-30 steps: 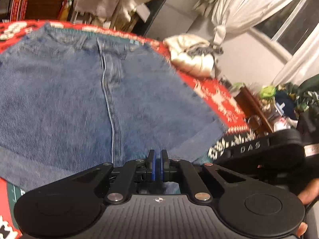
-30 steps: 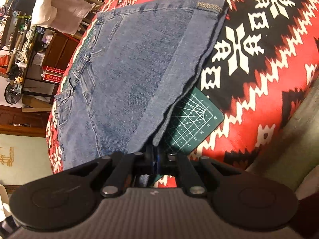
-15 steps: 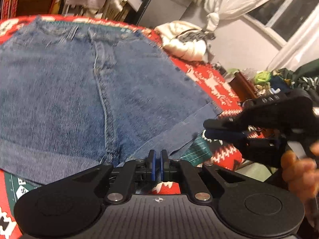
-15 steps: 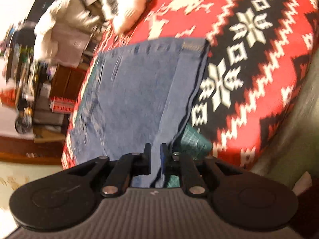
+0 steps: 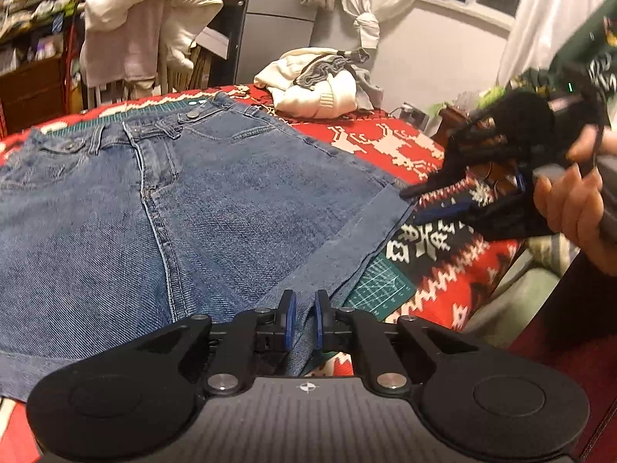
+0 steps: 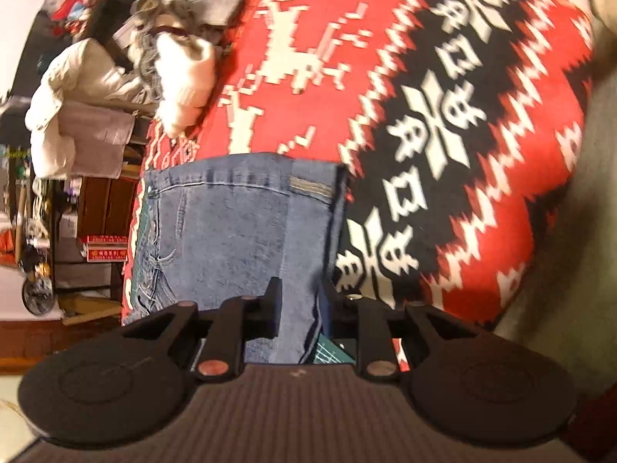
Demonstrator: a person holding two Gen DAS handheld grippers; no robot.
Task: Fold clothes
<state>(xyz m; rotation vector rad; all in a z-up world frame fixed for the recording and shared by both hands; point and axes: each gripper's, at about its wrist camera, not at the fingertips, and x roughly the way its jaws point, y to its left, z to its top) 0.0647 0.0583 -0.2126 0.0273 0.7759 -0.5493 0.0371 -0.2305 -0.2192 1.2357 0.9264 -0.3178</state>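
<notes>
A red, black and white patterned blanket (image 5: 385, 142) covered the whole surface ahead of my fingers. On it, a pair of blue denim shorts (image 5: 216, 208) lay spread flat, waistband and button on the far side from my left fingers, hem nearest them. A green cutting mat (image 5: 380, 283) poked out from under the hem, just right of my left fingertips. Beyond the shorts, at the blanket's far edge, sat a heap of cream and grey clothes (image 5: 320, 85).

My left gripper (image 5: 304, 320) had its blue-padded fingers a narrow gap apart, with the cuffed hem of the shorts running between them; I could not tell whether the pads actually pinched the cloth. My right gripper (image 6: 299, 305) was held up off to the right of the shorts in my hand (image 5: 570, 208), its fingers parted wider. In its own view the denim sat behind that gap, apparently ungripped.
</notes>
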